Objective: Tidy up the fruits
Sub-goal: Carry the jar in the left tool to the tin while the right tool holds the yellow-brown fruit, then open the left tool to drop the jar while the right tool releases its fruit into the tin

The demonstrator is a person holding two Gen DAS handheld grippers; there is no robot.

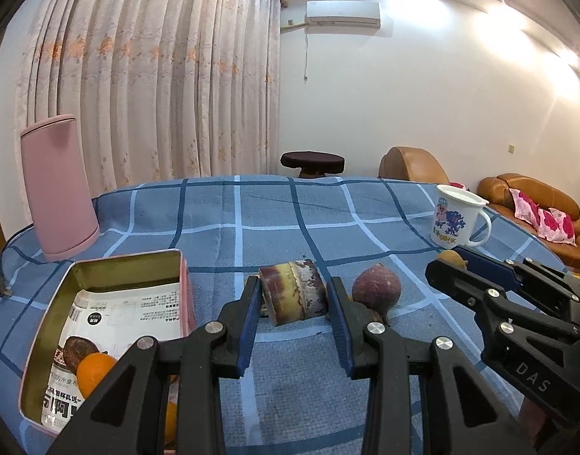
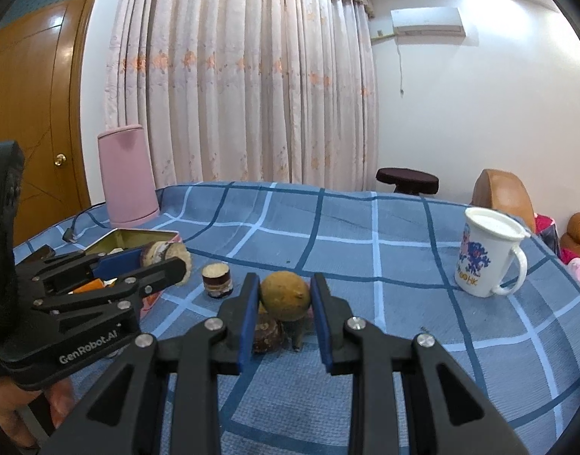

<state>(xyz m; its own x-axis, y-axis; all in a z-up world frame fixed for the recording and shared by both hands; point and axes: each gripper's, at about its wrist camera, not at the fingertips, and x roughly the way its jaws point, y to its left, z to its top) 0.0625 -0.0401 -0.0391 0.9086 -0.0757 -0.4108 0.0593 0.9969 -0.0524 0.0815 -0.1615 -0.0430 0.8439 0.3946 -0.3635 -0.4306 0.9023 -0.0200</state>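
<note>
My left gripper [image 1: 293, 295] is shut on a purple sugarcane piece [image 1: 293, 291], held above the checked cloth beside the open pink tin [image 1: 111, 265]. The tin holds an orange [image 1: 94, 373], a dark brown fruit [image 1: 79, 350] and printed paper. A purple round fruit [image 1: 377, 288] lies just right of it. My right gripper [image 2: 285, 295] is shut on a yellow-brown round fruit [image 2: 286, 295], raised over a dark fruit [image 2: 267, 335] on the cloth. A short sugarcane piece [image 2: 217, 280] stands to the left. The left gripper [image 2: 153, 261] holds its cane at the tin in the right wrist view.
A pink kettle [image 1: 60, 185] with a cord stands at the back left. A white printed mug [image 1: 456, 216] stands at the right. The table [image 1: 290, 212] has a blue checked cloth. Brown sofas and a dark stool lie beyond the far edge.
</note>
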